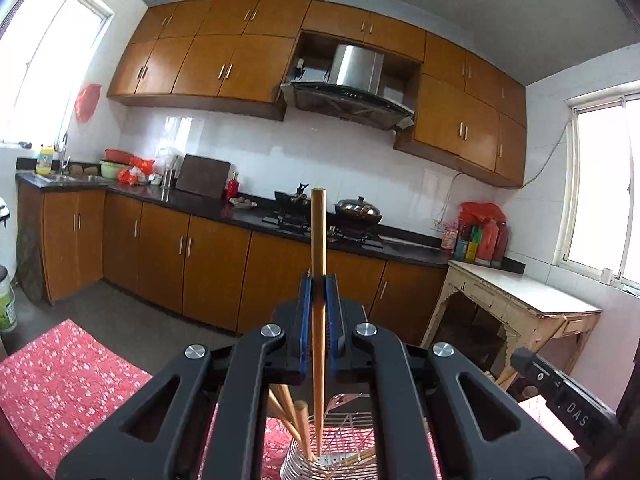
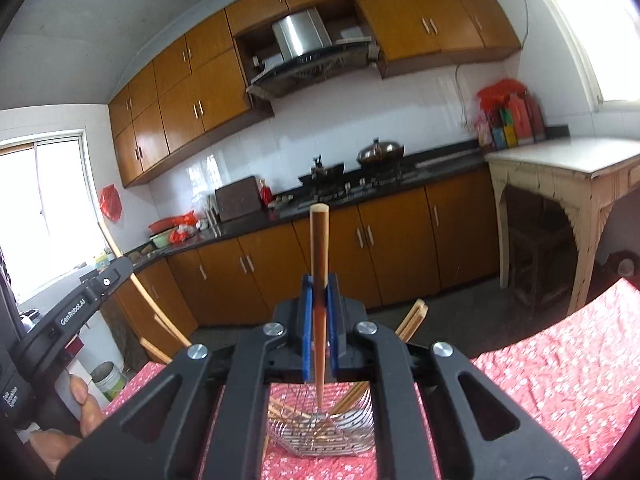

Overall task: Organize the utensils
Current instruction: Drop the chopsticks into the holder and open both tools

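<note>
My left gripper [image 1: 319,280] is shut on a wooden chopstick [image 1: 319,248] held upright, its lower tip down inside a wire utensil holder [image 1: 304,466] on the red floral tablecloth [image 1: 60,380]. Several other chopsticks [image 1: 294,416] lean in that holder. My right gripper [image 2: 319,282] is shut on another wooden chopstick [image 2: 319,248], also upright, with its lower end in the wire holder [image 2: 320,436]. More chopsticks [image 2: 412,318] stick out of the holder on both sides. The left gripper's body [image 2: 76,312] shows at the left of the right wrist view.
A kitchen counter [image 1: 224,210] with stove and pots runs along the far wall. A worn white side table [image 1: 528,300] stands at the right. The tablecloth [image 2: 560,372] covers the table under the holder.
</note>
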Motion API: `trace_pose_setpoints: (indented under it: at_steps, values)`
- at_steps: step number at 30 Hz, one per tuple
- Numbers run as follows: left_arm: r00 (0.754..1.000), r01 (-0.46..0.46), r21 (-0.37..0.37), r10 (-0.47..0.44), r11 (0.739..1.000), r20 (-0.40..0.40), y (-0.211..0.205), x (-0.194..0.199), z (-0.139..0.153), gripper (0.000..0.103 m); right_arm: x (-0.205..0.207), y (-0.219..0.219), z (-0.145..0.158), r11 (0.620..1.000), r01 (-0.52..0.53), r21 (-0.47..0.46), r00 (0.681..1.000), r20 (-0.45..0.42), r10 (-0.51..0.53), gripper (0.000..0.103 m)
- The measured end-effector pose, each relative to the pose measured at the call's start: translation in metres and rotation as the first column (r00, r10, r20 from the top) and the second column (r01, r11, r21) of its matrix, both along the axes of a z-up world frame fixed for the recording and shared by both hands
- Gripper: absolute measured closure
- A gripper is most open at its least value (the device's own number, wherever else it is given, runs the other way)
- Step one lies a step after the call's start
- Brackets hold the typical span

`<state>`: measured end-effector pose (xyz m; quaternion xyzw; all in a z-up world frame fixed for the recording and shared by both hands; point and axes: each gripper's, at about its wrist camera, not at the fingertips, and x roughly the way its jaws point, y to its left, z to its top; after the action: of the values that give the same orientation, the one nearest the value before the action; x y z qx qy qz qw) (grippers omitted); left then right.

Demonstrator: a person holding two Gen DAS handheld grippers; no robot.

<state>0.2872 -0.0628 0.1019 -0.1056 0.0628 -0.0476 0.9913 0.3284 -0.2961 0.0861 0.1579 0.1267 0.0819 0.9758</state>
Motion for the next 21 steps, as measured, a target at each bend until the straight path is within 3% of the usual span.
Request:
trace_pose_setpoints:
  at_steps: [8, 12, 15, 19, 21]
  values:
    - [0.994, -0.006, -0.010, 0.005, 1.000, -0.113, 0.011, 0.022, -0.022, 0.096, 0.032, 0.001, -0.032, 0.999, -0.023, 0.043, 0.990, -0.136, 0.029, 0.095]
    - [0.992, -0.008, 0.000, 0.008, 1.000, -0.124, 0.016, 0.021, -0.022, 0.095, 0.039, -0.004, -0.043, 0.999, 0.009, 0.046, 0.984, -0.179, -0.001, 0.091]
    - [0.992, -0.012, -0.002, 0.012, 1.000, -0.124, 0.019, 0.019, -0.018, 0.089, 0.037, -0.011, -0.045, 0.998, 0.038, 0.056, 0.982, -0.186, -0.027, 0.083]
    - [0.994, -0.036, 0.005, 0.036, 0.999, -0.100, 0.023, 0.010, -0.010, 0.069, 0.027, -0.022, -0.038, 0.995, 0.086, 0.043, 0.983, -0.166, -0.078, 0.071]
    - [0.995, -0.043, 0.004, 0.043, 0.999, -0.094, 0.028, 0.007, -0.006, 0.069, 0.019, -0.025, -0.035, 0.994, 0.098, 0.039, 0.983, -0.157, -0.091, 0.069]
